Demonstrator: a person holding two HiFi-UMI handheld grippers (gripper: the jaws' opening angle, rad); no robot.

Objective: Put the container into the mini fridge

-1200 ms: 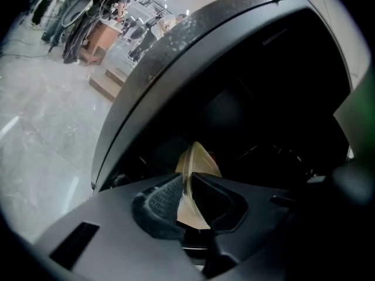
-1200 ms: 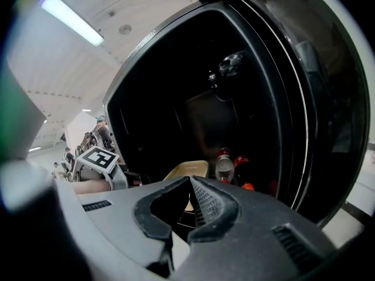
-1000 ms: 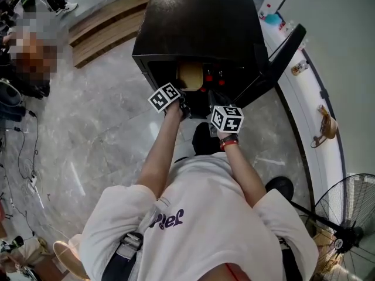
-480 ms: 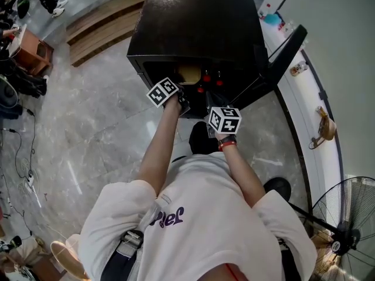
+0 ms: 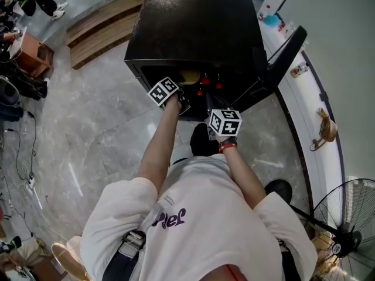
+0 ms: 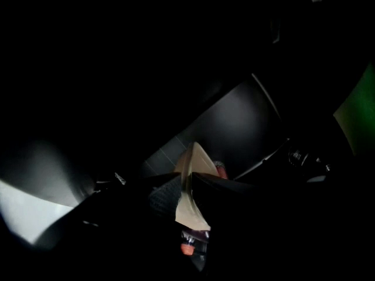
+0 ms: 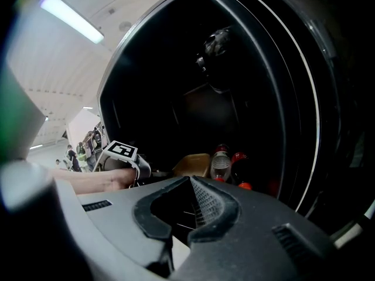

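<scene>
The container is tan, the mini fridge black

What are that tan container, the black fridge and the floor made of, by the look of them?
Container: thin, matte tan, edge-on like a sheet; probably card or pulp, possibly plastic.
Fridge: black, faintly speckled sheen on top; likely painted metal or plastic.
Floor: glossy grey with pale veins; marble or marble-look tile.
</scene>
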